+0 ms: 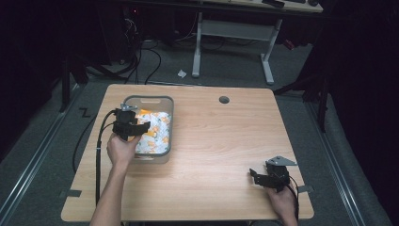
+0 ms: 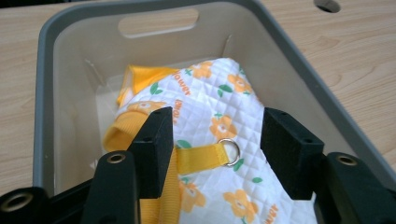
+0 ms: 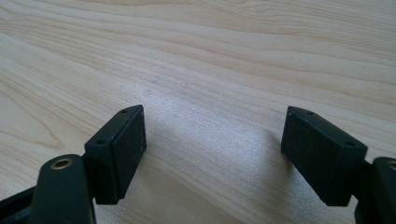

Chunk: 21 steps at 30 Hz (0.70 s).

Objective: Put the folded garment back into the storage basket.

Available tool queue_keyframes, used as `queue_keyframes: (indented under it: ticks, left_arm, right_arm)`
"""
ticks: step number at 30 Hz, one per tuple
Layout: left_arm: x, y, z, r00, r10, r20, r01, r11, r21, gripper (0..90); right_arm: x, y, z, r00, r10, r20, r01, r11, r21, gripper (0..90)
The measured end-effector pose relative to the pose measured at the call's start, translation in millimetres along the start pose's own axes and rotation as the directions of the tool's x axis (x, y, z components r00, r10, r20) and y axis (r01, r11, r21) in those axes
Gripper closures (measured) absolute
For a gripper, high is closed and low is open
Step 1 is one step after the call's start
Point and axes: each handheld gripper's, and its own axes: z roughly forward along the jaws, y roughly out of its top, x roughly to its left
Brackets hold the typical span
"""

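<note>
From above, your left gripper (image 1: 133,123) hangs over the grey bin (image 1: 165,104) near the table's (image 1: 221,141) left edge, while your right gripper (image 1: 269,175) sits by the near right corner. Along your left gripper (image 2: 215,140), its jaws gape wide over the quilted flowered garment (image 2: 219,102), gripping nothing, the bin's walls (image 2: 74,93) close on both sides. Your right gripper (image 3: 212,154) is spread wide and empty just above bare wood stretching ahead.

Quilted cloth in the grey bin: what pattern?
White quilted cloth with orange flowers, green leaves and yellow trim; clearest in the left gripper view.

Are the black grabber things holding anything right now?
Nothing. The left tool is open above the white quilted flower-print garment in the grey plastic bin; the right tool is open over bare wooden table.
</note>
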Motion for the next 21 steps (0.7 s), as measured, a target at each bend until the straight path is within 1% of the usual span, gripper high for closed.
queue_keyframes:
  ticks: [1, 2, 3, 4, 13, 15, 21]
  left_arm:
    - [0.0, 0.0, 0.0, 1.0, 0.0, 0.0, 0.0, 1.0, 0.0, 44.4]
    - [-3.0, -0.3, -3.8, 0.9999, 0.006, 0.009, -0.006, 0.9998, -0.019, 44.2]
    - [-3.0, -0.3, -3.8, 0.9999, 0.006, 0.009, -0.006, 0.9998, -0.019, 44.0]
    - [-5.0, -0.5, -7.5, 0.9997, 0.005, 0.023, -0.004, 0.9994, -0.035, 43.8]
    - [-10.4, -5.0, -15.9, 0.9991, 0.013, 0.04, -0.011, 0.9983, -0.057, 42.8]
    - [-11.4, -6.1, -17.8, 0.9987, 0.008, 0.05, -0.005, 0.9979, -0.065, 42.6]
    - [-17.2, -7.5, -23.8, 0.9977, 0.011, 0.068, -0.005, 0.9963, -0.086, 41.8]
  right_arm:
    - [0.0, 0.0, 0.0, 1.0, 0.0, 0.0, 0.0, 1.0, 0.0, 22.5]
    - [0.0, 0.0, 0.0, 1.0, 0.0, 0.0, 0.0, 1.0, 0.0, 22.5]
    - [0.0, 0.0, 0.0, 1.0, 0.0, 0.0, 0.0, 1.0, 0.0, 22.5]
    - [0.0, 0.0, 0.0, 1.0, 0.0, 0.0, 0.0, 1.0, 0.0, 22.5]
    - [0.0, 0.0, 0.0, 1.0, 0.0, 0.0, 0.0, 1.0, 0.0, 22.5]
    - [0.0, 0.0, 0.0, 1.0, 0.0, 0.0, 0.0, 1.0, 0.0, 22.5]
    - [0.0, 0.0, 0.0, 1.0, 0.0, 0.0, 0.0, 1.0, 0.0, 22.5]
